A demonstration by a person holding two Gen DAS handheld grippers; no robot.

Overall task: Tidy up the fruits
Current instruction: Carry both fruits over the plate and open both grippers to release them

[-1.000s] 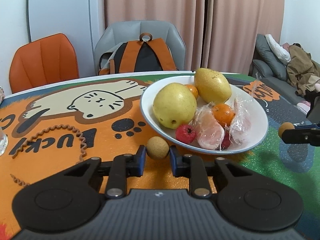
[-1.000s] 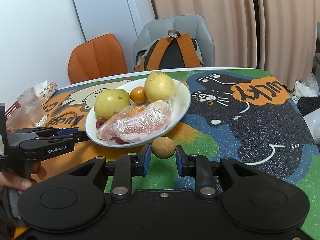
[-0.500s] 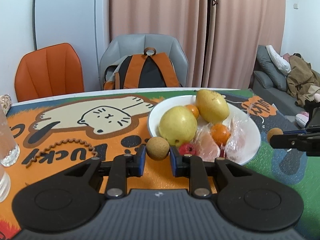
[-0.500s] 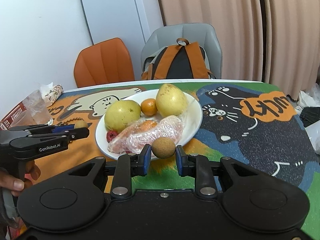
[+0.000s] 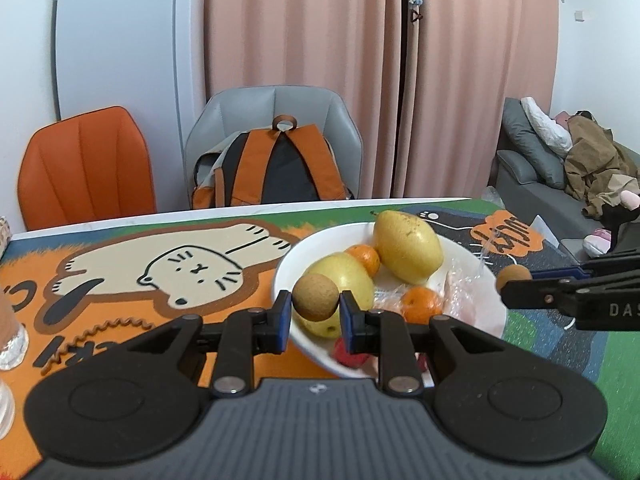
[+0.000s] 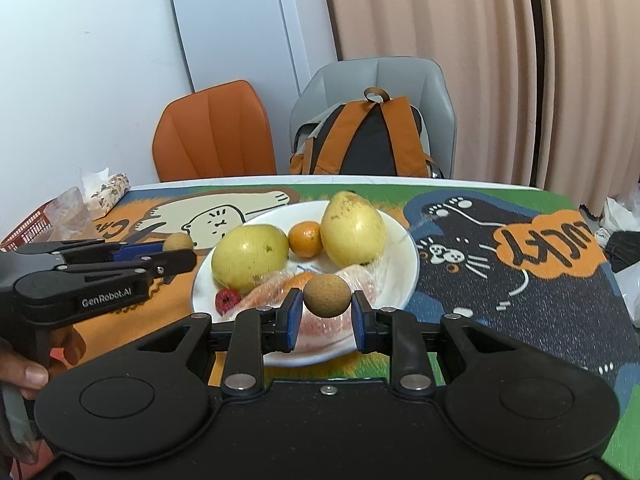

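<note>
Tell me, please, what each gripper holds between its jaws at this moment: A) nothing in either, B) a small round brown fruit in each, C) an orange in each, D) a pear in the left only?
B: the left gripper and the right gripper each clamp a small round brown fruit.

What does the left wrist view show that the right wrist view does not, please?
Only the left wrist view shows the grey sofa with the brown coat at the right and a clear drinking glass at the left edge. Only the right wrist view shows the patterned tissue box, the red plastic basket and the person's left hand. Both show the white round plate of fruit, the orange-and-black backpack, and a small round brown fruit clamped in each gripper.
</note>
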